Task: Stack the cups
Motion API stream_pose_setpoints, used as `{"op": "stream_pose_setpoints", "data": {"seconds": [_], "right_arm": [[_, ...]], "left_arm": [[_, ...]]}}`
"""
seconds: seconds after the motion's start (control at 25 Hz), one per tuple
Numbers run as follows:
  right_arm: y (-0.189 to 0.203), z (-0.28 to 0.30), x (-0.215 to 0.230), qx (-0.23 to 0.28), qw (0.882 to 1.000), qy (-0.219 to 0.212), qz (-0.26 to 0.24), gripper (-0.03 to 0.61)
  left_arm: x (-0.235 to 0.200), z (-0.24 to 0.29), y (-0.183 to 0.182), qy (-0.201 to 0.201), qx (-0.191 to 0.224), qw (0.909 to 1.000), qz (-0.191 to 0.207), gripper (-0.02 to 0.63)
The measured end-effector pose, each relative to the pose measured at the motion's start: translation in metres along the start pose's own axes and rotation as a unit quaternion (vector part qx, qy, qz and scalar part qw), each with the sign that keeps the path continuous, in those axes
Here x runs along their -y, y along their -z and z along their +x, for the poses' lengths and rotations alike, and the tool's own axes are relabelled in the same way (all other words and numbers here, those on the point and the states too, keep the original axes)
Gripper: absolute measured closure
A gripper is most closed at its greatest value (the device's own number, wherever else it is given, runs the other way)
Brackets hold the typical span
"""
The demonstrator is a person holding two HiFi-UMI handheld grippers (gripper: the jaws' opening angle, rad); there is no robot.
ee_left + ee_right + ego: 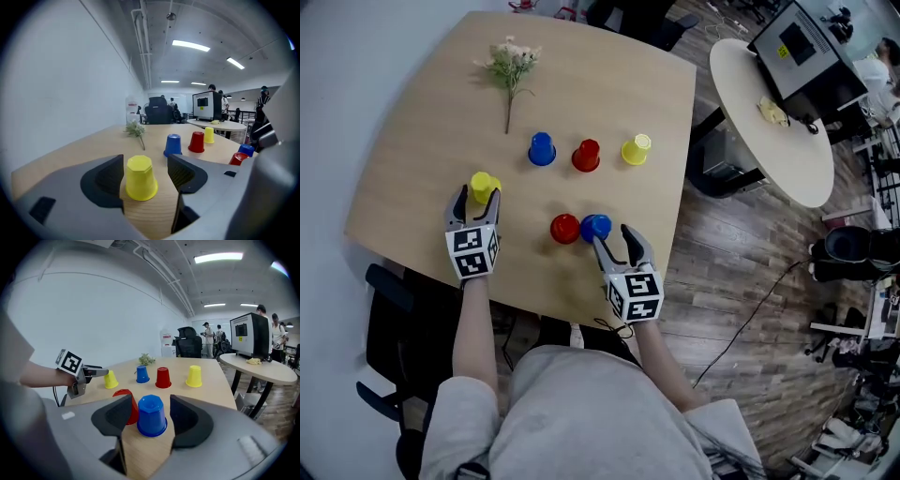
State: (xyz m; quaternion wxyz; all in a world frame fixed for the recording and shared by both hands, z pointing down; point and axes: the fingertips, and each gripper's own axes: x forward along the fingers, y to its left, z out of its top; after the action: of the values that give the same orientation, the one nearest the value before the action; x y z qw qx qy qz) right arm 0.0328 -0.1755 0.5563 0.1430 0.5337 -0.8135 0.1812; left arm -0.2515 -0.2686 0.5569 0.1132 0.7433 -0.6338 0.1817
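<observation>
We wear a pale grey, short-sleeved top. Our left gripper and right gripper look alike: smooth grey bodies, dark ribbed pads lining the jaws, and a white cube printed with black square markers.

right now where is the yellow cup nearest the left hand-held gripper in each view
Head view: yellow cup left of centre, between the left hand-held gripper jaws.
Left gripper view: bottom centre, between the open jaws.
Right gripper view: left of centre, at that gripper's tip.
Shared landmark: flower sprig.
</observation>
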Motion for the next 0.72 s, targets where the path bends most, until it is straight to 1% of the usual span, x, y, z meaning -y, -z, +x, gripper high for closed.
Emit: {"op": "stream_pose_setpoints", "data": {"seconds": [0.12, 0.2, 0.24, 0.32, 0.48, 0.72], "right_arm": [[-0.006, -0.007, 0.000, 0.007, 1.000, 0.012, 0.005, 0.319], [-0.010, -0.012, 0.002, 0.012, 1.000, 0.022, 0.008, 0.319], [-0.012, -0.014, 0.004, 0.015, 1.000, 0.026, 0.008, 0.319], [-0.016, -0.017, 0.009, 0.019, 0.999, 0.034, 0.008, 0.319], [-0.021, -0.021, 0.017, 0.023, 0.999, 0.041, 0.013, 0.321], [-0.025, -0.018, 0.018, 0.025, 0.999, 0.034, 0.013, 0.319]], "left_arm": [[-0.010, 0.020, 0.015, 0.001, -0.035, 0.9994, 0.003, 0.334], [-0.014, 0.027, 0.023, -0.001, -0.051, 0.9987, 0.005, 0.342], [-0.015, 0.027, 0.024, -0.002, -0.053, 0.9986, 0.004, 0.399], [-0.012, 0.023, 0.024, 0.005, -0.049, 0.9988, 0.003, 0.403], [0.019, 0.004, 0.024, 0.046, -0.041, 0.9979, 0.020, 0.407], [0.081, -0.029, 0.033, 0.113, -0.035, 0.9923, 0.035, 0.408]]}}
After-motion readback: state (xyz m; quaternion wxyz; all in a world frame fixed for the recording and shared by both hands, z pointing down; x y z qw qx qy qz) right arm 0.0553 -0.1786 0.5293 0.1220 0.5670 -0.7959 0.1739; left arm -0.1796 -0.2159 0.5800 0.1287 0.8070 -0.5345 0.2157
